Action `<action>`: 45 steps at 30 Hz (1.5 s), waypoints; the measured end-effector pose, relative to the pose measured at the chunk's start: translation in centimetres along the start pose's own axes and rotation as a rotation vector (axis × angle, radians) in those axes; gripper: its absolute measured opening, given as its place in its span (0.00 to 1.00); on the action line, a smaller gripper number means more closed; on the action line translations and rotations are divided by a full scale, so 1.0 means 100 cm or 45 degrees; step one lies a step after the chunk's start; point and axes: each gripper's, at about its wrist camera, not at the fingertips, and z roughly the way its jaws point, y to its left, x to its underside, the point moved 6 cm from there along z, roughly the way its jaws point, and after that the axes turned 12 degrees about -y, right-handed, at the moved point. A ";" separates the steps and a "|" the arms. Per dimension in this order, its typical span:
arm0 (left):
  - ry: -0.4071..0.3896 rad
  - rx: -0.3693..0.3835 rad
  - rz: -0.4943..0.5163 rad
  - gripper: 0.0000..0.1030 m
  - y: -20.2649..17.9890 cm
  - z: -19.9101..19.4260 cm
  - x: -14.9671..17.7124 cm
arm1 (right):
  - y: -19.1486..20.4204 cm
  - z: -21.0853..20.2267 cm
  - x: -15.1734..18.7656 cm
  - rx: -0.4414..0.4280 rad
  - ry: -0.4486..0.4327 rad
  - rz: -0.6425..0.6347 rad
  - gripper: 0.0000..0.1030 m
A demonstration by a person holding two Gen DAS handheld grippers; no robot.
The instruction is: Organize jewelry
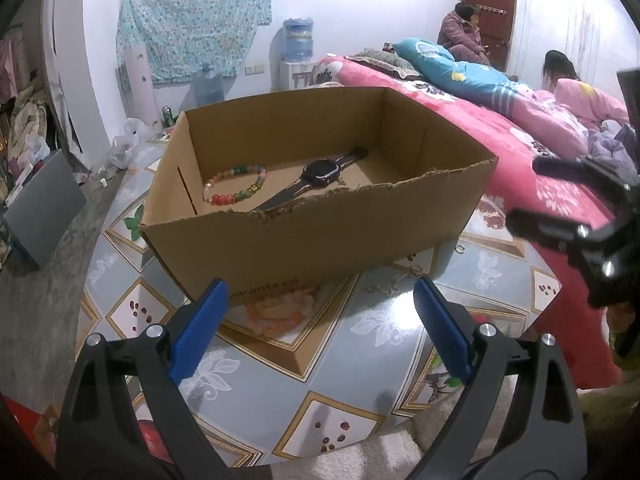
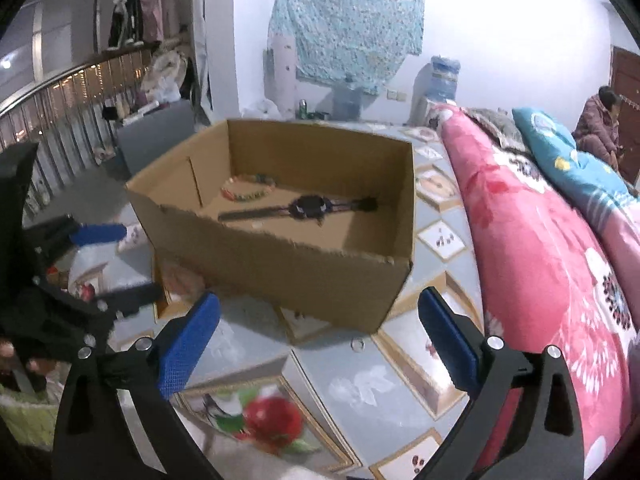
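An open cardboard box (image 1: 320, 240) stands on the patterned table (image 1: 360, 344). Inside lie a multicoloured bead bracelet (image 1: 236, 188) and a dark wristwatch (image 1: 320, 174); the right wrist view shows the same bracelet (image 2: 248, 190) and watch (image 2: 308, 206). A pale orange bead bracelet (image 1: 280, 312) lies on the table against the box's near wall, just beyond my left gripper (image 1: 320, 292), which is open and empty. A thin chain (image 1: 390, 286) and a small ring (image 1: 460, 247) lie beside it. My right gripper (image 2: 320, 300) is open and empty over the table, near the ring (image 2: 356, 345).
A bed with a pink floral quilt (image 2: 540, 260) runs along the table's right side, and two people sit on it at the far end. Each gripper shows in the other's view: the right gripper (image 1: 528, 190), the left gripper (image 2: 136, 262). Water bottles and clutter stand behind the table.
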 end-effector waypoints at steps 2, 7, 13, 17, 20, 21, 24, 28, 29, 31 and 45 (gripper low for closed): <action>0.001 -0.001 -0.007 0.87 0.000 0.001 0.001 | -0.004 0.002 0.007 0.032 0.025 0.007 0.94; 0.020 -0.004 -0.026 0.87 0.001 0.005 0.006 | -0.019 -0.001 0.020 0.080 0.025 0.034 0.94; 0.064 0.002 -0.056 0.87 0.000 0.016 0.019 | -0.038 0.001 0.040 0.063 0.034 0.194 0.94; 0.087 0.016 -0.091 0.87 -0.002 0.023 0.026 | -0.028 0.011 0.049 0.030 0.062 0.206 0.94; 0.091 0.034 -0.098 0.87 -0.004 0.028 0.029 | -0.017 0.020 0.054 -0.038 0.073 0.220 0.94; 0.093 0.050 -0.093 0.87 -0.006 0.030 0.030 | -0.013 0.024 0.055 -0.056 0.081 0.225 0.94; 0.082 0.072 -0.071 0.87 -0.011 0.033 0.031 | -0.004 0.033 0.058 -0.096 0.089 0.228 0.84; 0.045 0.095 -0.008 0.87 -0.020 0.037 0.031 | 0.004 0.042 0.062 -0.165 0.109 0.246 0.68; 0.038 0.102 0.007 0.87 -0.022 0.038 0.031 | 0.007 0.045 0.064 -0.182 0.118 0.247 0.66; 0.022 0.122 0.042 0.75 -0.026 0.041 0.030 | 0.009 0.049 0.067 -0.199 0.134 0.248 0.58; 0.135 0.230 0.164 0.19 -0.051 0.081 0.035 | 0.014 0.065 0.076 -0.264 0.163 0.280 0.56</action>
